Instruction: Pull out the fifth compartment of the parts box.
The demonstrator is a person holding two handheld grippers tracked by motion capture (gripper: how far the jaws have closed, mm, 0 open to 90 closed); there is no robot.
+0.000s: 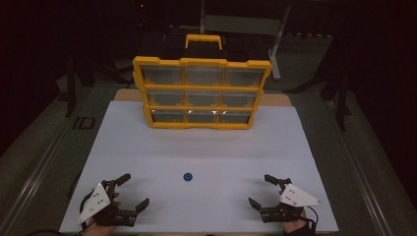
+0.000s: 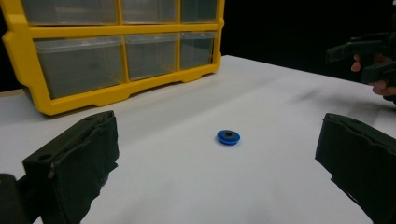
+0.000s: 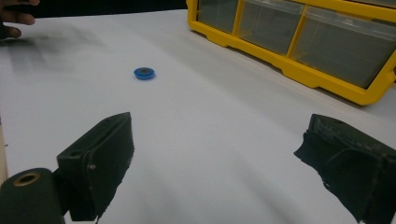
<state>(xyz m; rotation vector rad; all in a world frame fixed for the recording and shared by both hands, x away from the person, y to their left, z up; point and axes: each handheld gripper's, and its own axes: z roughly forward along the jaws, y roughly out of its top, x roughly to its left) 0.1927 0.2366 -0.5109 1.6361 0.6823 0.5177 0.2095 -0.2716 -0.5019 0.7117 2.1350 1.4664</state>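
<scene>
Yellow drawer organizer (image 1: 201, 93) upright at white table's (image 1: 196, 206) far end.

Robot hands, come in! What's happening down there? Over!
Left gripper open, right gripper open, both empty. Blue disc flat on white table, untouched. Nothing in the way.

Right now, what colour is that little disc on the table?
Blue disc with a dark centre; clearest in the left gripper view.

Dim overall – dark surroundings, lit white table (image 1: 206, 152), near jaws blurred.
</scene>
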